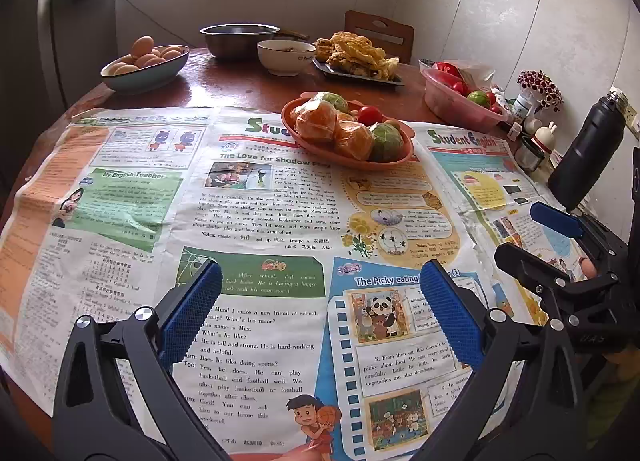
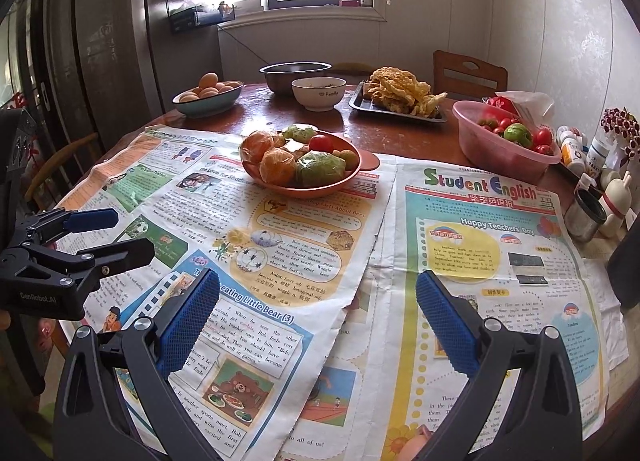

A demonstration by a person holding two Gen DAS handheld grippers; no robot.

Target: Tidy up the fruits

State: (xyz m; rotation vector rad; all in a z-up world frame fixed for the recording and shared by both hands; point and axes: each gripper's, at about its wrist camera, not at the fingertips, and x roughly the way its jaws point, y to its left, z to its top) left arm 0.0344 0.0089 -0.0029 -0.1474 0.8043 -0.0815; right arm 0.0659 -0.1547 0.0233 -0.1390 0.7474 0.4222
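An orange plate (image 1: 404, 153) (image 2: 352, 177) sits on newspaper at the table's middle, holding wrapped oranges (image 1: 316, 121) (image 2: 278, 167), wrapped green fruits (image 1: 386, 143) (image 2: 320, 169) and a red tomato (image 1: 369, 115) (image 2: 321, 143). A pink bowl (image 1: 456, 109) (image 2: 492, 153) at the right holds tomatoes and a green fruit (image 2: 516, 132). My left gripper (image 1: 320, 301) is open and empty above the newspaper, well short of the plate; it also shows in the right wrist view (image 2: 120, 235). My right gripper (image 2: 318, 305) is open and empty; it also shows in the left wrist view (image 1: 540, 233).
Newspaper (image 1: 260, 221) (image 2: 480, 261) covers the near table. At the back stand a bowl of eggs (image 1: 146, 65) (image 2: 208, 99), a metal bowl (image 1: 240, 39), a white bowl (image 1: 286, 57) and a tray of fried food (image 1: 356, 57). A black bottle (image 1: 588, 149) and small jars (image 2: 588, 213) stand at the right.
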